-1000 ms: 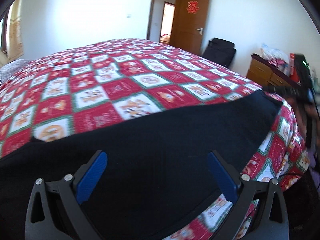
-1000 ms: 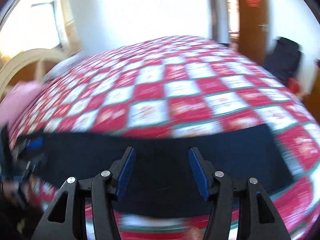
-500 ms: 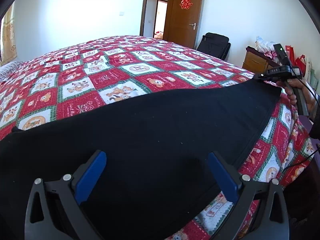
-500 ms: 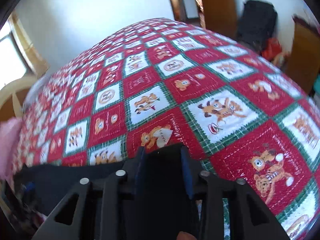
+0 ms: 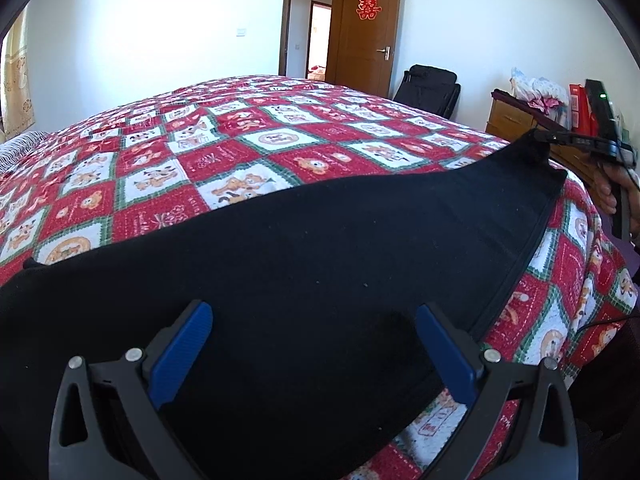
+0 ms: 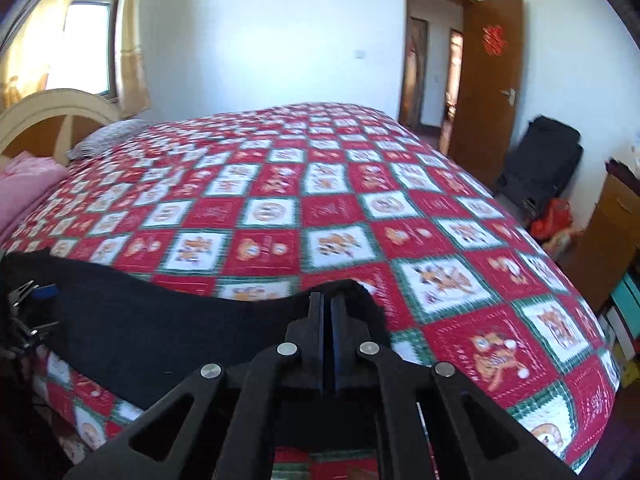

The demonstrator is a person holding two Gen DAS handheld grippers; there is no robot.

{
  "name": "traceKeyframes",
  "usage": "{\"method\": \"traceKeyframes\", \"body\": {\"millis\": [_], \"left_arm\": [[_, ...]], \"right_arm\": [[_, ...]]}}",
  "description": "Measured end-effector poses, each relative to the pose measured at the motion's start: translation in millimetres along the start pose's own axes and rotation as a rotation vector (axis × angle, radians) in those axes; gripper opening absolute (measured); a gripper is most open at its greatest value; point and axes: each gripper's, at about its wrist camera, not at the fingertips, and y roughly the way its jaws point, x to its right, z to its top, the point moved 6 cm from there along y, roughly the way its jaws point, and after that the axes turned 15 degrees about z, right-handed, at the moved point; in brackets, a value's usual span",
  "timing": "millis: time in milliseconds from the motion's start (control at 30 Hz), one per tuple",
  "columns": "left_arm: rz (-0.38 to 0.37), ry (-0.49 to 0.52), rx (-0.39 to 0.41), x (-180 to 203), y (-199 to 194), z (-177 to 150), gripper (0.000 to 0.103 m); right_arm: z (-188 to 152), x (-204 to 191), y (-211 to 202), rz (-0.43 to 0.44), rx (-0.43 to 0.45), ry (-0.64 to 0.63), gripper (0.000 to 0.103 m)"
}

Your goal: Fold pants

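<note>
- Pants (image 5: 320, 264), black, lie spread along the near edge of the bed (image 5: 248, 148) in the left wrist view, over its red, white and green patchwork quilt.
- We see the left tool (image 5: 316, 344) with its blue pads standing wide apart above the cloth; nothing is pinched between them.
- At the far right of that view, the right tool (image 5: 560, 138) has the corner of the pants lifted off the quilt, and a hand (image 5: 616, 192) holds its grip.
- Behind the bed we see an open brown door (image 5: 368, 32) with a red paper cutting on it, a black bag (image 5: 430, 88) by the wall and a wooden dresser (image 5: 516, 120).
- In the right wrist view, slightly blurred, the right tool (image 6: 330, 312) has its pads pressed together, and the black corner of the pants (image 6: 160, 320) bunches around them, so we take it as gripped.
- From there the pants run left along the bed (image 6: 320, 200) edge.
- At the far left edge we make out what may be the left tool (image 6: 36, 300), though it is too small to be sure.
- A pink pillow (image 6: 28, 184) and a headboard (image 6: 52, 120) sit at the far left, under a bright window (image 6: 88, 40).
</note>
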Motion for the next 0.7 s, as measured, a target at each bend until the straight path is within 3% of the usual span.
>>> {"method": "traceKeyframes", "body": {"millis": [100, 167, 267, 333, 400, 533, 700], "left_arm": [[-0.005, -0.008, 0.000, 0, 0, 0, 0.103], [-0.008, -0.008, -0.001, 0, 0, 0, 0.103], [-0.022, -0.037, -0.008, -4, -3, 2, 0.103], [-0.034, -0.063, -0.008, -9, -5, 2, 0.103], [-0.043, -0.090, -0.003, -14, -6, 1, 0.103], [-0.035, -0.093, 0.006, -13, -4, 0, 0.103], [-0.006, -0.055, 0.022, -9, -3, -2, 0.103]], "right_arm": [[-12, 40, 20, -0.030, -0.108, 0.167, 0.003], [-20, 52, 32, -0.033, -0.148, 0.210, 0.006], [-22, 51, 30, -0.073, -0.155, 0.191, 0.023], [-22, 48, 19, -0.028, -0.142, 0.228, 0.045], [-27, 47, 11, -0.004, -0.143, 0.252, 0.055], [-32, 46, 8, 0.042, -0.161, 0.281, 0.055], [-26, 53, 33, 0.064, -0.203, 0.320, 0.055]]}}
